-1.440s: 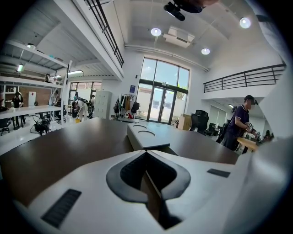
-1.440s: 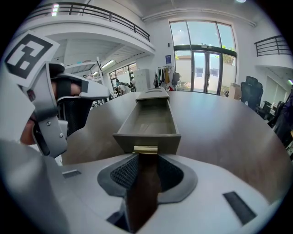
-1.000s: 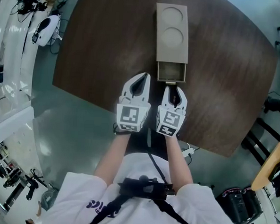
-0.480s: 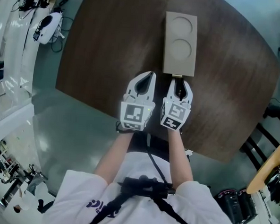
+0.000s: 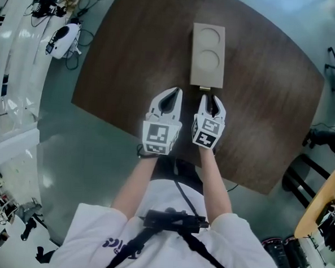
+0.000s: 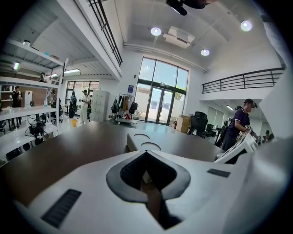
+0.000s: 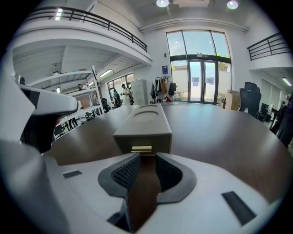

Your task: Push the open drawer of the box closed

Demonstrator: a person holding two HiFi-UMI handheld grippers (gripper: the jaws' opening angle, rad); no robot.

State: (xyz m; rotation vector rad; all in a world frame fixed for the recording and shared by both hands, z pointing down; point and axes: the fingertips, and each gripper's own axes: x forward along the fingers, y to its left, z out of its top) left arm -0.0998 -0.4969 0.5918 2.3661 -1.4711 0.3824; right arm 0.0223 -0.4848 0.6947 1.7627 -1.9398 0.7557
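Observation:
A long tan box (image 5: 208, 55) with two round recesses on top lies on the dark wooden table (image 5: 132, 55). Its drawer front (image 7: 143, 142) sits flush with the box, and a small brass handle (image 7: 141, 148) sticks out of it. My right gripper (image 5: 210, 97) is open right in front of that handle, with only bare tabletop showing between its fingertips (image 7: 147, 156). Whether the tips touch the drawer front I cannot tell. My left gripper (image 5: 171, 91) hovers beside it on the left, shut and empty, its tips (image 6: 145, 151) meeting in a point. The box (image 6: 139, 141) lies ahead of it, to the right.
The table's near edge (image 5: 155, 149) runs just under my grippers. A white device with cables (image 5: 63, 39) lies on the floor at the upper left. Dark chair frames (image 5: 325, 140) stand off the table's right side. A person (image 6: 240, 125) stands at the far right in the left gripper view.
The drawer stood pulled out a second ago and is now pushed flush into the box. My right gripper moved forward with it. The left gripper kept alongside, still shut.

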